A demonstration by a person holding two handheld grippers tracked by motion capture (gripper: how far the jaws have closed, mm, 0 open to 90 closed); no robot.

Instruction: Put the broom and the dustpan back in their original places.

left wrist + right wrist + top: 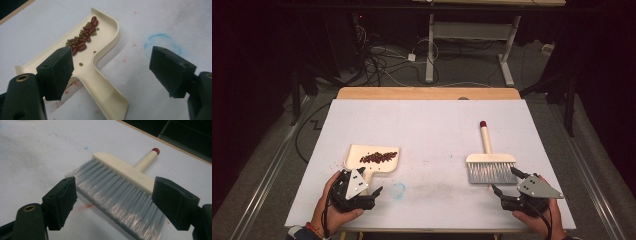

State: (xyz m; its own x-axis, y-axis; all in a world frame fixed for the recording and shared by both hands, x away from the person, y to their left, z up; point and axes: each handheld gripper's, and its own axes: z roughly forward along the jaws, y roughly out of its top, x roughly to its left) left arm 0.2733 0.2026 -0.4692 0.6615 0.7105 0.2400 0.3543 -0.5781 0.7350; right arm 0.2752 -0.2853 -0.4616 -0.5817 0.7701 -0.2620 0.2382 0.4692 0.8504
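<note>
High view: a white counter (432,125) is seen with a cream dustpan (373,161) at its left-front and a brush (489,160) at its right-front, the two well apart. A line of dark red beans (378,157) is held in the dustpan's tray; in the left gripper view these are shown as red beans (83,37) mixed with small green ones, a couple of green ones lying loose nearer the handle. The dustpan's handle is pointed toward the person, and the left tool (371,192) is held by the left hand (329,207) just beside that handle. In the left gripper view the left tool (110,72) is seen with jaws spread wide, the dustpan (100,82) handle lying between them, nearer the left jaw, touched by neither; nothing is gripped. A faint blue ring mark (162,42) is drawn on the counter just beyond the right jaw. The brush is laid flat, grey bristles toward the person, cream handle with a red tip pointing away. The right tool (507,182) is held by the right hand (537,212) just in front of the bristles. In the right gripper view the right tool (113,202) is seen with jaws wide apart, the brush (117,187) bristles lying beyond and between them, nothing gripped. Small red smudges are scattered on the counter surface near both items.
</note>
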